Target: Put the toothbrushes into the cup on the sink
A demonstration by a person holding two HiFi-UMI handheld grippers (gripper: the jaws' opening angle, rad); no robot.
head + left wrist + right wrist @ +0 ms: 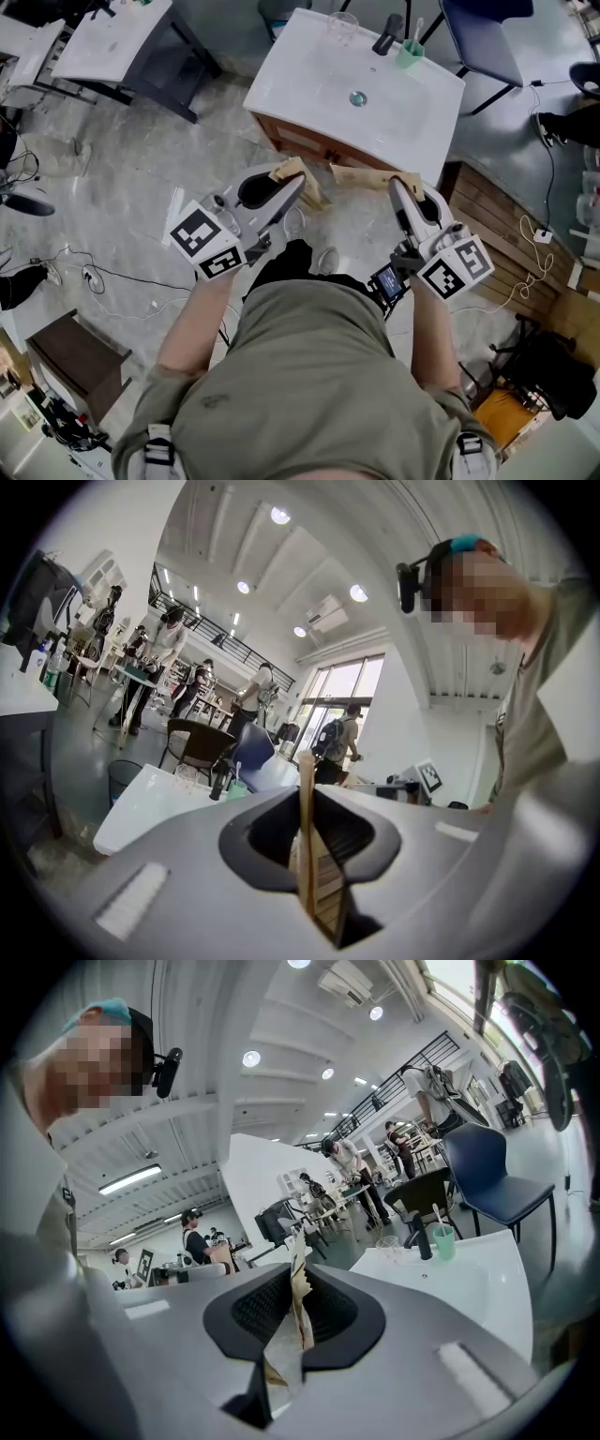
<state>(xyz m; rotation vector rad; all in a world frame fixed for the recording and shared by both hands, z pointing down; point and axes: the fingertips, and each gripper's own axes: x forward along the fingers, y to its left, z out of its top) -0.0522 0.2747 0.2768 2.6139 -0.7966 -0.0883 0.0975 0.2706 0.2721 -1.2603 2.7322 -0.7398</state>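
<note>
A glossy white sink (309, 84) tops a wooden cabinet (298, 146). The matt grey plastic left gripper (298, 184) and right gripper (397, 185) clamp brown packets (361, 178), seemingly rough paper.

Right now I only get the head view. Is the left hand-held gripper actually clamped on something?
Observer: Yes. Left gripper view: the left hand-held gripper is shut on a tan cardboard piece, held on edge.
Operator: Right one?
Observer: The right hand-held gripper is shut on a torn cardboard scrap.
Operator: Any toothbrush in either?
Observer: No. Right gripper view shows one white toothbrush standing in the green cup on the sink.
</note>
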